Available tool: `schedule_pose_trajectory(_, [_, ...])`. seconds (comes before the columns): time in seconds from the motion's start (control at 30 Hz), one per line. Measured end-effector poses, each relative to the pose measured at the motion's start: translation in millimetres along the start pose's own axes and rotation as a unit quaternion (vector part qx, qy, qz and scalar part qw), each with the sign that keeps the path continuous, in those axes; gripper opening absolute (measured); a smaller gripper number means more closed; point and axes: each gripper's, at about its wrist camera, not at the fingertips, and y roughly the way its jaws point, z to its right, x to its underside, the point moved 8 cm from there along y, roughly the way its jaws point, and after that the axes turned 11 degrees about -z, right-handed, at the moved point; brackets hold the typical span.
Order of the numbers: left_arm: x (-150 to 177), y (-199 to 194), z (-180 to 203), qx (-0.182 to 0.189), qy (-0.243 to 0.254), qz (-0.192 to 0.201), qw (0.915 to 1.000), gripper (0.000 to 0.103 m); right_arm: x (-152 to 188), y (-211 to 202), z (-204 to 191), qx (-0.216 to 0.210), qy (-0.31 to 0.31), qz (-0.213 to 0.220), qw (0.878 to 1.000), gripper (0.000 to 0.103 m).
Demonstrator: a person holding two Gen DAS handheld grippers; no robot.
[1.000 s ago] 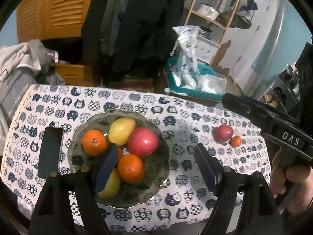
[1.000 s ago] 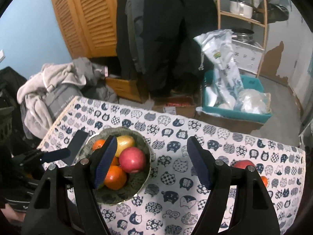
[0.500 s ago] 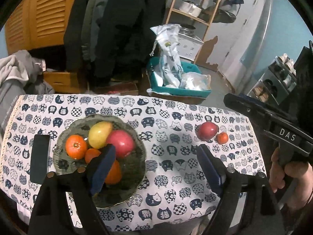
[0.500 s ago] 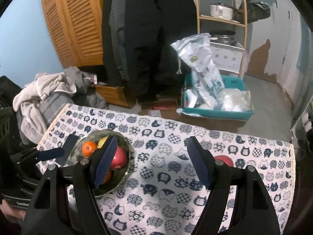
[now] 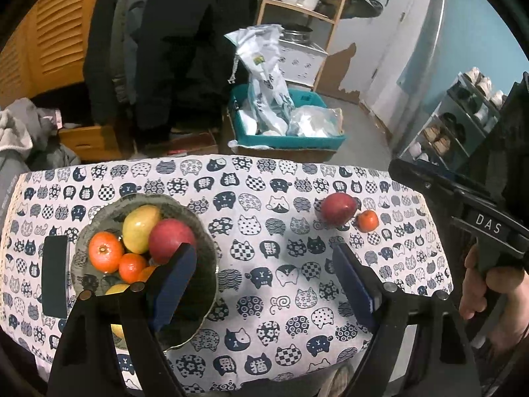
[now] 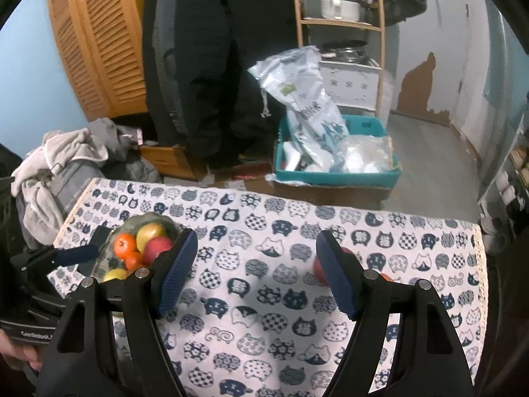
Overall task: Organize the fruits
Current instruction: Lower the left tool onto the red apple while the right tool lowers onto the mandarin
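A: Two fruits sit loose on the bench (image 5: 251, 357): a red apple (image 5: 339, 209) and a small orange (image 5: 367, 221) just beside it, well apart from the bowl (image 5: 205, 301) that holds the other fruit.

B: And the grippers?

A: The left gripper (image 5: 261, 273) hangs above the cloth with its jaws spread and nothing between them. The right gripper (image 6: 256, 271) is also empty, jaws apart, with the apple partly hidden behind its right pad.

B: What could go wrong?

A: The apple is round and looks smooth, so an off-centre pinch could squirt it toward the bench's far edge. It could also knock the orange and set it rolling. The bowl looks heaped, so a fruit dropped on top might tumble out.
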Motion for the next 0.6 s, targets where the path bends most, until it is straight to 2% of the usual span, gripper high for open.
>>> schedule_pose_trajectory(0.6, [-11.3, 37.8, 61.9, -0.017, 0.057, -0.031, 0.9977, 0.086, 31.4, -0.7, 84.6, 0.029, 0.061, -0.016, 0.998, 0.077])
